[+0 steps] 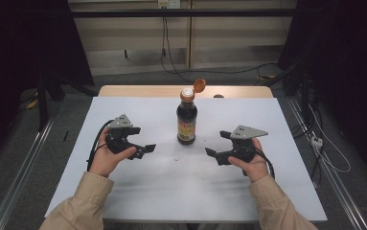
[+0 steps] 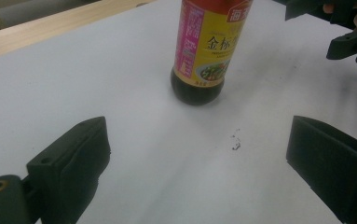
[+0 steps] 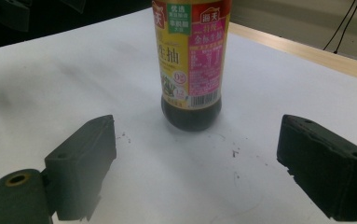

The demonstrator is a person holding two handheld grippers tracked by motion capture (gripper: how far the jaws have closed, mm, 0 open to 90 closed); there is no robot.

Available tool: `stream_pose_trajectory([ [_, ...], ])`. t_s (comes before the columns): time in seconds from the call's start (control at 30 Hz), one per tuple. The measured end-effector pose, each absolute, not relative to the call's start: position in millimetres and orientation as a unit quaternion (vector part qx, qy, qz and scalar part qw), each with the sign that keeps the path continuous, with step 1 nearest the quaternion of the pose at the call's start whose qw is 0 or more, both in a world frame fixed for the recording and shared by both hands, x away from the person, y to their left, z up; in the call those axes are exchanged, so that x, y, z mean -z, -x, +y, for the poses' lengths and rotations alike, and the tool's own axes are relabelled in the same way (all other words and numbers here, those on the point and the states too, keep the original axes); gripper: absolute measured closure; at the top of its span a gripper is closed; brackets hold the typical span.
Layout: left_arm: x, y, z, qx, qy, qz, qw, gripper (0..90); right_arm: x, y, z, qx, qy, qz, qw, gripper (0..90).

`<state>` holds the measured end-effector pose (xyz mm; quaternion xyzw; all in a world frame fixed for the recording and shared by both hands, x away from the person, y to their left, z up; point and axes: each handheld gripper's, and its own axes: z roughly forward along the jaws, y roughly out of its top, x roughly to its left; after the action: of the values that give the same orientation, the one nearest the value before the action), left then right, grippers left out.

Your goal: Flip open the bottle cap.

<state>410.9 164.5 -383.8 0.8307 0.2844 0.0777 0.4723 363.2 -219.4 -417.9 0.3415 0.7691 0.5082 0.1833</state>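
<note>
From the high view, one soy sauce bottle (image 1: 187, 120) stands upright near the middle of the white desk (image 1: 138, 191), its orange flip cap (image 1: 199, 85) hinged open and tilted back to the right of the neck. Two forearms in beige sleeves come in from the bottom edge, each hand holding one gripper. The left gripper (image 1: 140, 146) sits low over the desk to the left of the bottle, aimed right toward it, its fingers spread and holding nothing. The right gripper (image 1: 218, 145) mirrors it to the right of the bottle, aimed left, fingers likewise spread and empty. Both stand apart from the bottle. In the left gripper view, the two black fingers (image 2: 73, 163) rise wide apart from the bottom corners, and the bottle's lower half (image 2: 209, 51) stands ahead between them; a few dark specks (image 2: 235, 142) dot the desk. In the right gripper view, its two fingers (image 3: 85, 158) are equally spread, with the bottle (image 3: 191, 65) ahead between them, barcode facing the camera.
</note>
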Motion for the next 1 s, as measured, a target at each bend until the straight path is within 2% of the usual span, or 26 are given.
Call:
stream_pose_trajectory([
  [1.0, 399, -393, 179, -0.071, -0.831, 0.285, 0.472, 5.8, 424, -338, -237, -0.511, -0.358, 0.760, 0.182, 11.7],
])
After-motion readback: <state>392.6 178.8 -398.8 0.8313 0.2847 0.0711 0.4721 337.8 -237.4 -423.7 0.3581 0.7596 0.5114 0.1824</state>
